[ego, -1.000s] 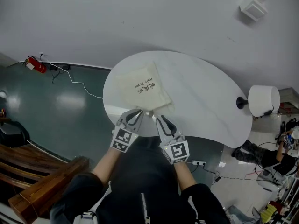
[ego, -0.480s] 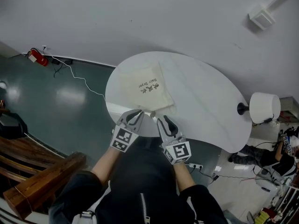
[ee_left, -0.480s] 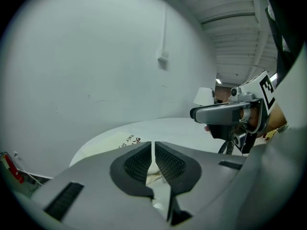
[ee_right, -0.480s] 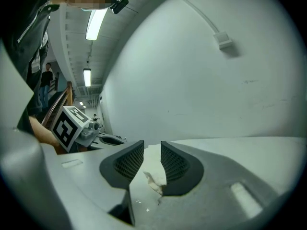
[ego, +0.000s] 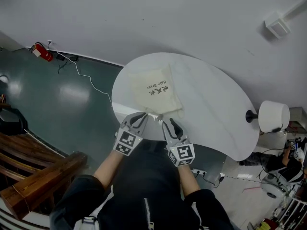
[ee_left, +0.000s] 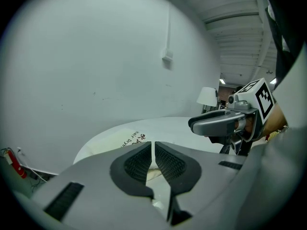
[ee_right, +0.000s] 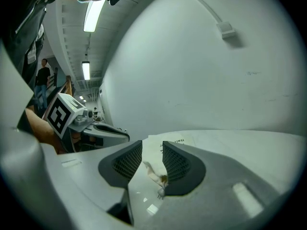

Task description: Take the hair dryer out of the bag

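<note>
Head view steeply down over table point(ego: 216, 114), 2 gripper views low, close, sharing bag point(ego: 156, 92)

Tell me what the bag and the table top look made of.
The bag looks like cream woven cloth with a matte finish: it slumps softly, creases, and carries black print. The table top looks hard, smooth and white, with a slight sheen; whether it is laminate or stone, the look leaves open.

I'm seeing dim, grey feeds; long white ceiling strip lights point(ee_right: 93, 13) glare above-left of my right gripper point(ee_right: 152, 152); fisheye edges go black.
</note>
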### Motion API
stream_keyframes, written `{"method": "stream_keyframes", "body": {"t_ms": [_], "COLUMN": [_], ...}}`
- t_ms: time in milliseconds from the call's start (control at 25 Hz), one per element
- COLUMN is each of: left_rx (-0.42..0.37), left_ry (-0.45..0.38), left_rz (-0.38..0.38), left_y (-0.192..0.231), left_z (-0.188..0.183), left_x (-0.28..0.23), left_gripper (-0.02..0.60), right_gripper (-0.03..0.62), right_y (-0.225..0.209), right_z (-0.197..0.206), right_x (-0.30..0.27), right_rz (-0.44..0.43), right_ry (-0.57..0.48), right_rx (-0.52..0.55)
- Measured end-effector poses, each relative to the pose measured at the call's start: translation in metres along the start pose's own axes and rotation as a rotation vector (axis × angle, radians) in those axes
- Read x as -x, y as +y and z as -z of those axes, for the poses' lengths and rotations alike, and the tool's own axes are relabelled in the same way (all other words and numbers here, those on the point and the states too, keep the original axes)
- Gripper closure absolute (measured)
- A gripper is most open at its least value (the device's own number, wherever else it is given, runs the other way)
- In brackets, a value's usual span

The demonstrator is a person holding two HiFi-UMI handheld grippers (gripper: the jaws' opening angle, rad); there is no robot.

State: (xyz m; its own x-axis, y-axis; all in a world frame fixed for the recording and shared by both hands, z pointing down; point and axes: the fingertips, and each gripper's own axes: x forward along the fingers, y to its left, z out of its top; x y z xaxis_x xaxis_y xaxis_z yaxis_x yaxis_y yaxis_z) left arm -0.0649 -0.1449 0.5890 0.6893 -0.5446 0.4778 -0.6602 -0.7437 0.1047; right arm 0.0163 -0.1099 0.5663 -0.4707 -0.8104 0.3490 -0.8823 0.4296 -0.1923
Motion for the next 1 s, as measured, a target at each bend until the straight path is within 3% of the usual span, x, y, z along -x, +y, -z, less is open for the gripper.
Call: {"method": "stream_keyframes", "body": {"t_ms": [720, 1000], "left_rx": [0.027, 0.041], "left_ry": [0.024, 0.026], "left_rz": [-0.056, -0.090], "left_y": [0.017, 0.023], "left_z": [0.013, 0.017], "left_x": [0.013, 0.017], "left_gripper": [0.568, 0.568], "right_gripper": [0.461, 0.447], "right_y": [-0.014, -0.012], "right_z": [0.079, 0.103], "right_x": [-0.041, -0.059], "right_rz": [0.016, -0.026], "right_ry": [0.287, 0.385], "right_rx": [0.080, 0.129]}}
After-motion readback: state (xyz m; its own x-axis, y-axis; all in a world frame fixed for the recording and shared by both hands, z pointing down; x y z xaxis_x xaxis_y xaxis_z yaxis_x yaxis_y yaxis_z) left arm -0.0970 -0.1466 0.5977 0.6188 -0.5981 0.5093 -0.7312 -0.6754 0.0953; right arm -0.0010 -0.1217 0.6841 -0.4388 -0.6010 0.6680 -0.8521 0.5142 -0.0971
